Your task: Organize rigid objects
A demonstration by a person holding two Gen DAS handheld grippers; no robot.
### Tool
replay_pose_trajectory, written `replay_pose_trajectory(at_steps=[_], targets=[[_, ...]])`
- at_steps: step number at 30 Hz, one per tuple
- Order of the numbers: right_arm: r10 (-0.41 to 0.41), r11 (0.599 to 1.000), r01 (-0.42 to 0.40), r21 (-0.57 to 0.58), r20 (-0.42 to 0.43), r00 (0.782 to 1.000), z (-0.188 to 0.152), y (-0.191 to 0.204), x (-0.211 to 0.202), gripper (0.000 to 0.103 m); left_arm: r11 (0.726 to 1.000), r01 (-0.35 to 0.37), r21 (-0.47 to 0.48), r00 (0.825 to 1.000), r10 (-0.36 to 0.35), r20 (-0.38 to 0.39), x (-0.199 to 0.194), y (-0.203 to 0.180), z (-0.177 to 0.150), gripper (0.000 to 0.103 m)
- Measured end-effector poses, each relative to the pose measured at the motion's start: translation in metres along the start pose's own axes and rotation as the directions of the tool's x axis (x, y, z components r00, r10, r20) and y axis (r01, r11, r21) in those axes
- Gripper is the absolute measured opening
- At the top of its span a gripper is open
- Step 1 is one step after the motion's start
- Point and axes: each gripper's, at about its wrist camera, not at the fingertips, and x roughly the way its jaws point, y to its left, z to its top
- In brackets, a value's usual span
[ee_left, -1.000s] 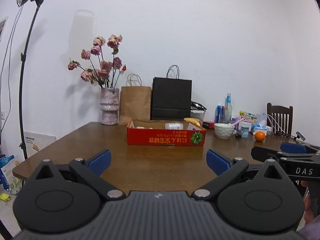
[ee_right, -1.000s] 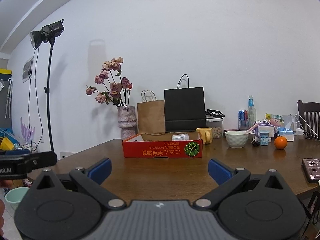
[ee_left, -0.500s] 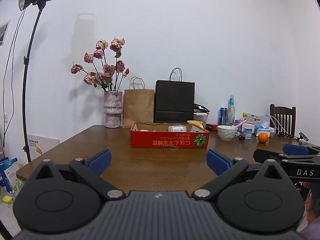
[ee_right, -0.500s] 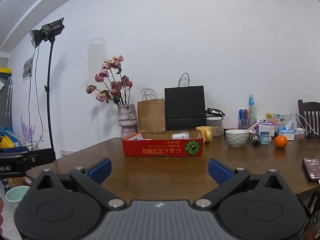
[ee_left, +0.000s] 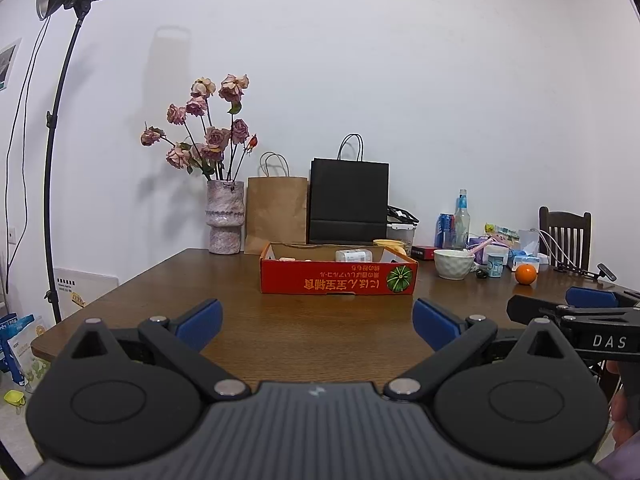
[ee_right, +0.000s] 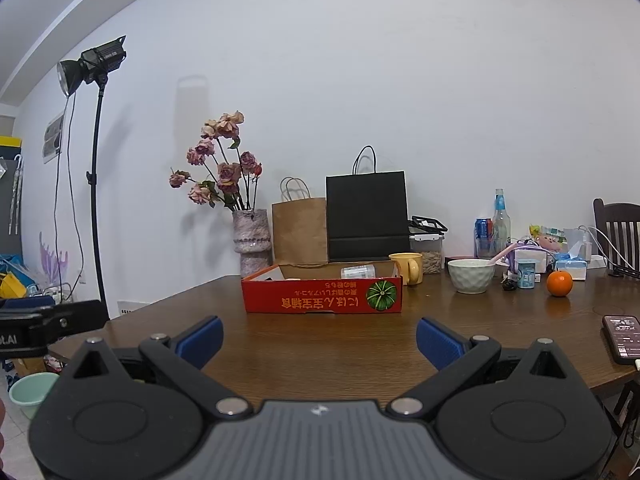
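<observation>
Plainly, with both the left gripper [ee_left: 316,318] and right gripper [ee_right: 318,338] spread empty short of the red cardboard box [ee_left: 338,274], a hasty reach toward the white dimpled ceramic bowl [ee_right: 471,275] right of it could roll the round orange fruit [ee_right: 559,283].

1. You are holding the left gripper [ee_left: 316,322] over the near edge of the wooden table [ee_left: 240,288], its blue-padded fingers [ee_left: 199,323] spread wide with nothing between them.
2. You are facing the red cardboard box [ee_left: 338,278], which is sitting ahead at mid-table with a small white bottle [ee_left: 353,256] lying inside it.
3. You are keeping the right gripper [ee_left: 576,314] just to the right; its jaw state is unclear from here.
4. A white bowl [ee_left: 454,264] and an orange [ee_left: 525,274] are sitting right of the box.
</observation>
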Motion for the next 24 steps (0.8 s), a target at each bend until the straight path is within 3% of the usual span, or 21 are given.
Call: replay_pose_trajectory(at_steps=[24], targets=[[-0.003,1.0,0.003,0.003,-0.01,1.0,-0.001,-0.002,0.0024,0.103,1.0,0.019,0.001,1.0,-0.019,-0.01,0.0008,0.0026,-0.0021,0.103]])
